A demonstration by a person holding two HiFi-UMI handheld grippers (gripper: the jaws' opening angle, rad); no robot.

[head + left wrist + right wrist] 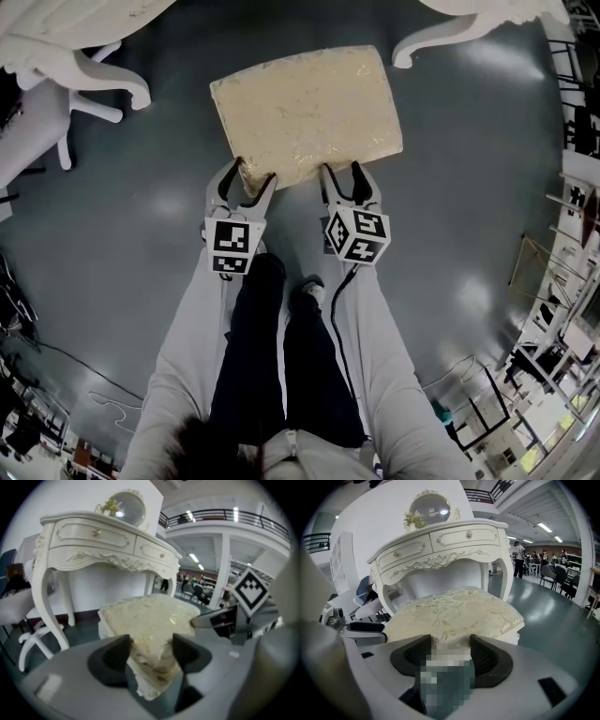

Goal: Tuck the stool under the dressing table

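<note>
The stool (pixel 305 112) has a cream embroidered cushion and stands on the grey floor just short of the white dressing table (pixel 103 84), whose curved legs show at the top. My left gripper (pixel 248 178) is shut on the cushion's near left corner (pixel 150 616). My right gripper (pixel 344 178) is shut on the cushion's near edge (pixel 454 613), further right. Both gripper views look across the cushion to the dressing table (pixel 93 541) (pixel 440 545), its knee space open behind the stool. The stool's legs are hidden under the cushion.
A white chair (pixel 28 141) stands left of the table. Metal racks (pixel 572 281) line the right side, and cables (pixel 84 375) trail over the floor at lower left. The person's legs (pixel 281 356) are right behind the grippers. A round mirror (pixel 431 506) tops the table.
</note>
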